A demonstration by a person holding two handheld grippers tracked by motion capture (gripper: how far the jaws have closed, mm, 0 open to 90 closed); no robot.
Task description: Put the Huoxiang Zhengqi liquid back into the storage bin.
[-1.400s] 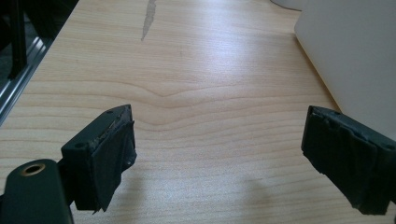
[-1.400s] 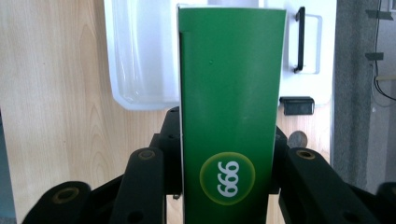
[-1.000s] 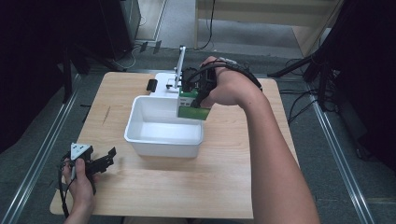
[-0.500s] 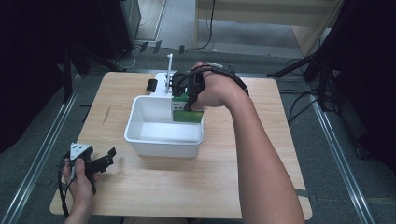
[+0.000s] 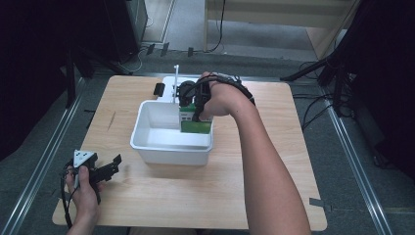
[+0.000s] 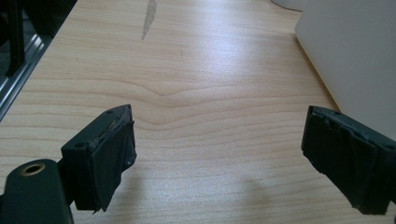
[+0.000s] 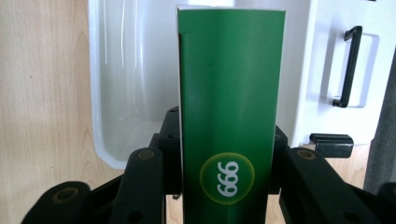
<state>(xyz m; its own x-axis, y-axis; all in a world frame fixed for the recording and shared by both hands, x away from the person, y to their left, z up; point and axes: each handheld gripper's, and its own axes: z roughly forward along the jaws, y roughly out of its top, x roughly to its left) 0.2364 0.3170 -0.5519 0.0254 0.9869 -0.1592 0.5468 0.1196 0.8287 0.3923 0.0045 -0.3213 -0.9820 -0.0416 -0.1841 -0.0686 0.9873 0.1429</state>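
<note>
A green box [image 5: 195,125] marked 999 is held upright inside the far right corner of a white plastic tub [image 5: 161,149]; my right gripper [image 5: 193,105] is shut on it from above. In the right gripper view the green box [image 7: 229,116] stands between the two black jaws with the white tub [image 7: 116,84] behind it. My left gripper [image 5: 110,169] rests on the table near the front left corner, open, with nothing between its fingers. In the left gripper view the pads [image 6: 109,154] stand wide apart over bare wood, the tub wall [image 6: 355,56] at right.
A white device with a black handle [image 7: 348,70] sits behind the tub at the table's far edge, with a thin white post [image 5: 175,83] rising from it. A small black object [image 5: 158,89] lies at far left of it. Table edges and metal rails run on both sides.
My right hand has moved left and down, lowering the green box into the tub. The left hand has stayed in place.
</note>
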